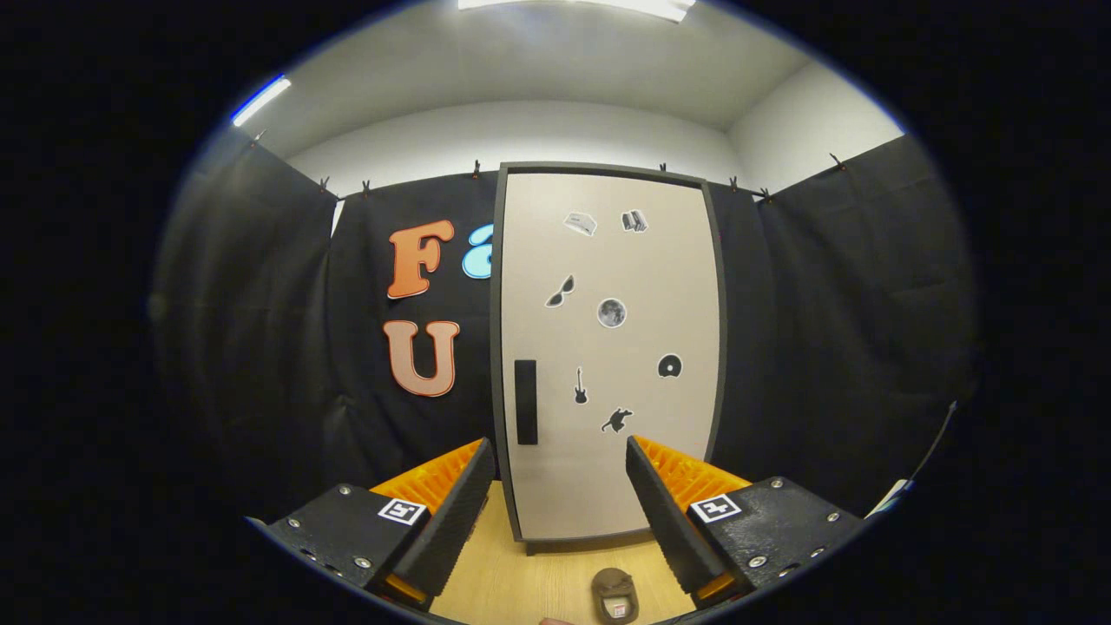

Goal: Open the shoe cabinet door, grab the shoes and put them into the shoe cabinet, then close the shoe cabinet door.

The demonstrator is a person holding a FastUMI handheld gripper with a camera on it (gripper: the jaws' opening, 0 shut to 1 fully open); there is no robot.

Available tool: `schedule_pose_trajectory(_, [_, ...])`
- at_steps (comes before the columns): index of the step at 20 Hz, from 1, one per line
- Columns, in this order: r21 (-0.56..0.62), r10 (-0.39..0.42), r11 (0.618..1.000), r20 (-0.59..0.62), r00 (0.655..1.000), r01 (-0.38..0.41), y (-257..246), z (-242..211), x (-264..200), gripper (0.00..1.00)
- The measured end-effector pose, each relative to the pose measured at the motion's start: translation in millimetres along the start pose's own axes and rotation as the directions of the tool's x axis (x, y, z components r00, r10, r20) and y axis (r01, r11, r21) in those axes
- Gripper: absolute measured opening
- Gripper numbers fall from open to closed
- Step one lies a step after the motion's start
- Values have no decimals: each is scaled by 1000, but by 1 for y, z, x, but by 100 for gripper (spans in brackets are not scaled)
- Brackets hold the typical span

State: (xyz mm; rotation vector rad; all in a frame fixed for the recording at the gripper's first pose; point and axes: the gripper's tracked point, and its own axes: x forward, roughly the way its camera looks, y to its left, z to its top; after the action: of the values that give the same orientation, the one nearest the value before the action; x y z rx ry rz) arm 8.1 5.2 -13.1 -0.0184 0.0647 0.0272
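Gripper (560, 460) fingers spread wide apart, holding nothing. Closed shoe cabinet door (608, 347) straight ahead beyond them, dark handle (526, 402) near left finger. Brown shoe (614, 595) on wooden floor (521, 573) between fingers.

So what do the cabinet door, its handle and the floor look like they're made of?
The cabinet door looks like matte painted or laminated board: flat, pale, no grain. Its handle is a dark matte bar, plastic or coated metal. The floor looks like light wood laminate, faintly grained. The gripper is open before the door.
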Motion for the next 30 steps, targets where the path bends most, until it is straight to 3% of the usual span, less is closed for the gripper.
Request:
schedule_pose_trajectory(10, [18, 39, 999, -33, 999, -39, 23, -23, 106, 92])
schedule_pose_trajectory(18, [9, 58, 998, -60, 997, -57, 37, -38, 174, 82])
schedule_pose_trajectory(26, [-10, 45, 999, -102, 994, -46, 41, -59, 212, 63])
schedule_pose_trajectory(30, [-14, 41, 999, -111, 993, -43, 45, -61, 218, 43])
